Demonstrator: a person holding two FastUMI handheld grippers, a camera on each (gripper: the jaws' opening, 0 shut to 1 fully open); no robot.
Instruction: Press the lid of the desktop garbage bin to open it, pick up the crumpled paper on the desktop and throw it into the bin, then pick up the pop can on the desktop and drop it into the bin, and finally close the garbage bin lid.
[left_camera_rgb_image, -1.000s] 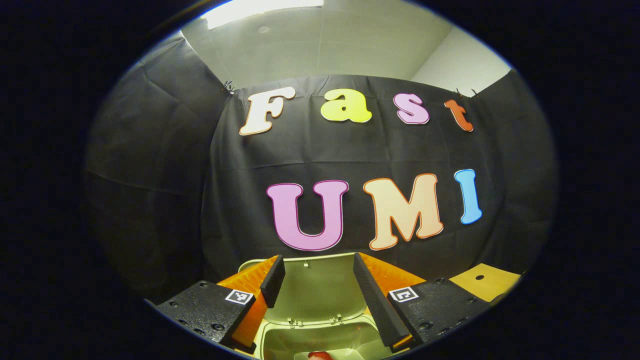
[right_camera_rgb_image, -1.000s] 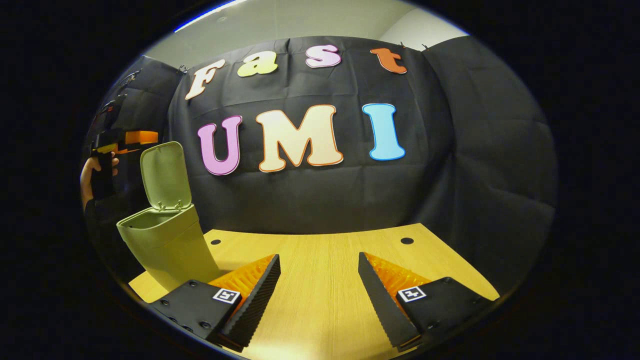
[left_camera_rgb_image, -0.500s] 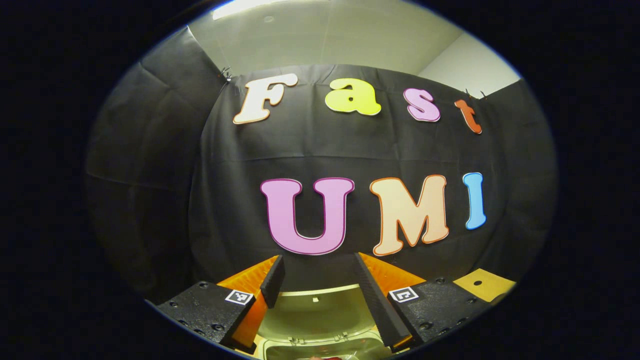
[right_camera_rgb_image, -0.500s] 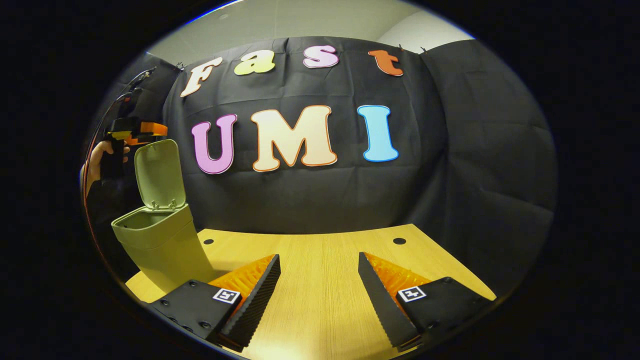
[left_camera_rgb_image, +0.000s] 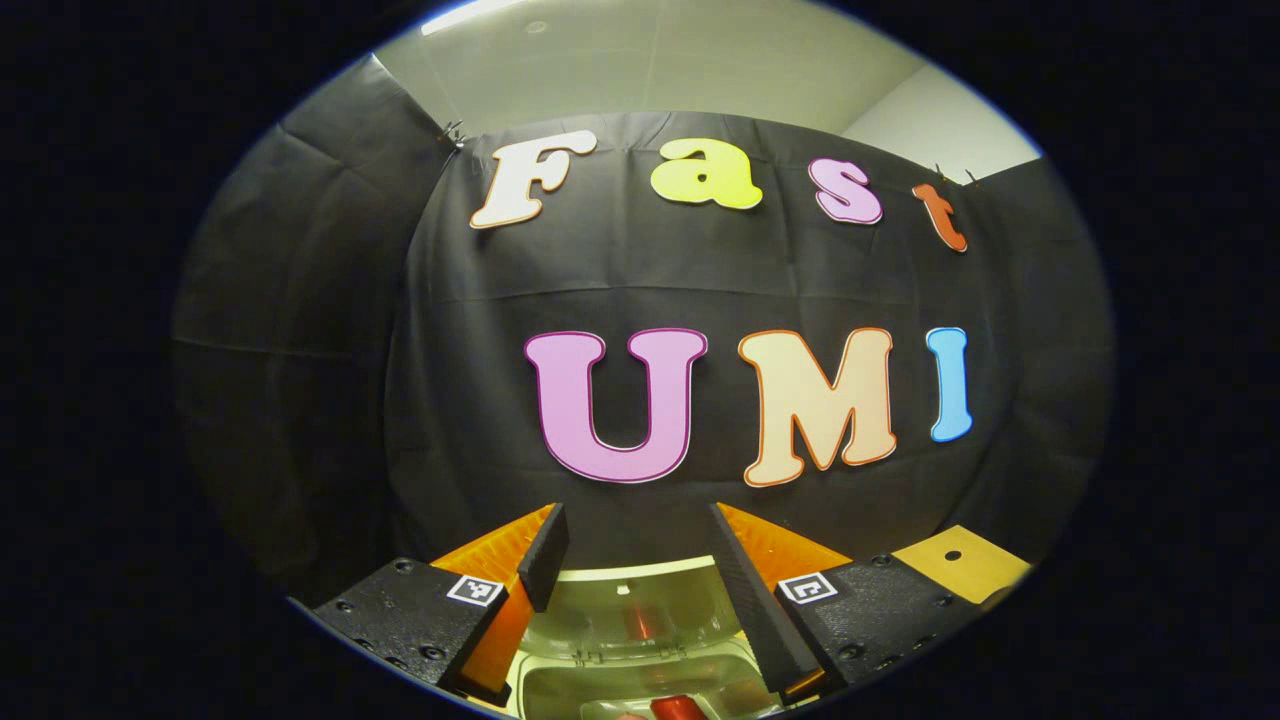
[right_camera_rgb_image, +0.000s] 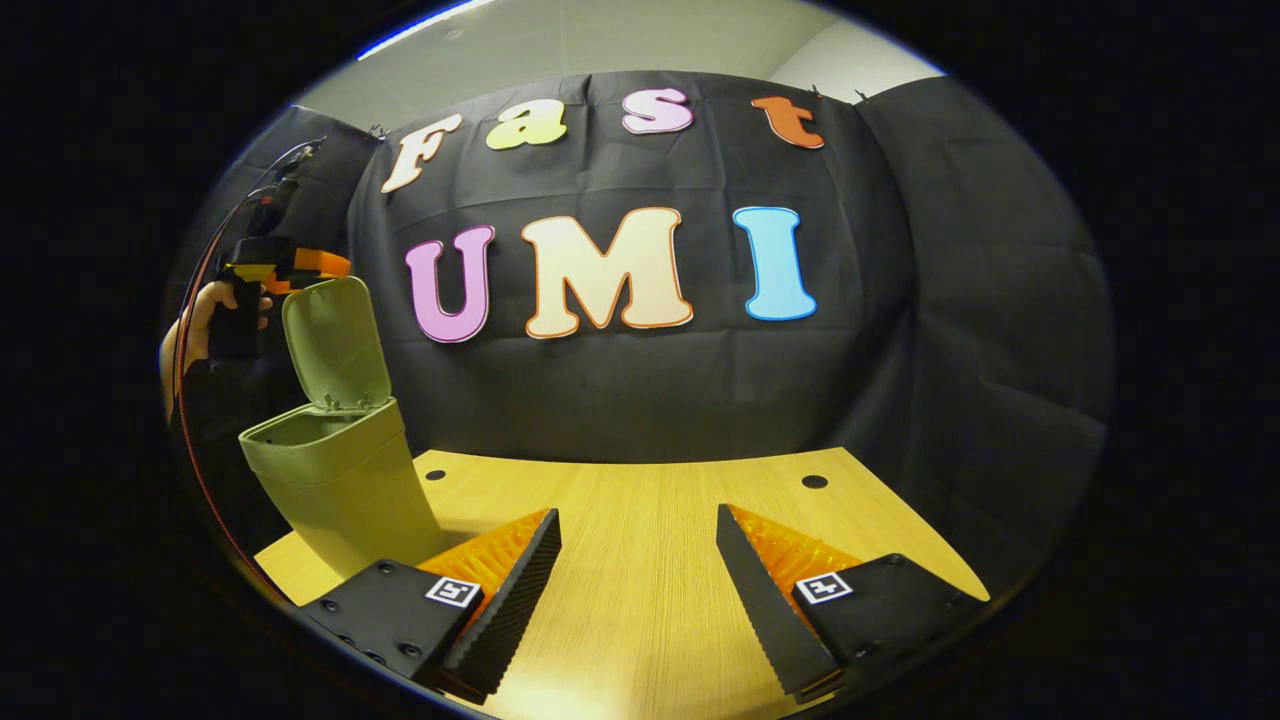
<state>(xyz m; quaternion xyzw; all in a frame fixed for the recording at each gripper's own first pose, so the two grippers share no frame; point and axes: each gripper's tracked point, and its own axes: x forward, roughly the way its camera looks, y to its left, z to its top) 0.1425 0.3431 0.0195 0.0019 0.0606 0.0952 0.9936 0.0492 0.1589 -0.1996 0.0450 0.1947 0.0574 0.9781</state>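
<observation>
The green bin (right_camera_rgb_image: 335, 485) stands at the table's left end with its lid (right_camera_rgb_image: 335, 345) raised and leaning forward a little. My left gripper (right_camera_rgb_image: 290, 265), held by a hand (right_camera_rgb_image: 205, 315), hovers just above and behind the lid's top edge. In the left gripper view the left gripper (left_camera_rgb_image: 633, 520) is open, and the lid's inner face (left_camera_rgb_image: 625, 605) lies below its fingers. The red pop can (left_camera_rgb_image: 675, 706) lies inside the bin. My right gripper (right_camera_rgb_image: 638, 560) is open over the bare wooden table (right_camera_rgb_image: 640, 500), well to the right of the bin.
The table has small round holes near its back edge (right_camera_rgb_image: 814, 481). The black cloth wall stands close behind the bin and the table. A cable (right_camera_rgb_image: 200, 300) hangs from the left gripper beside the bin.
My left gripper has risen from in front of the raised lid to above its top edge, so the lid sits lower in its view. The right gripper has hardly moved.
</observation>
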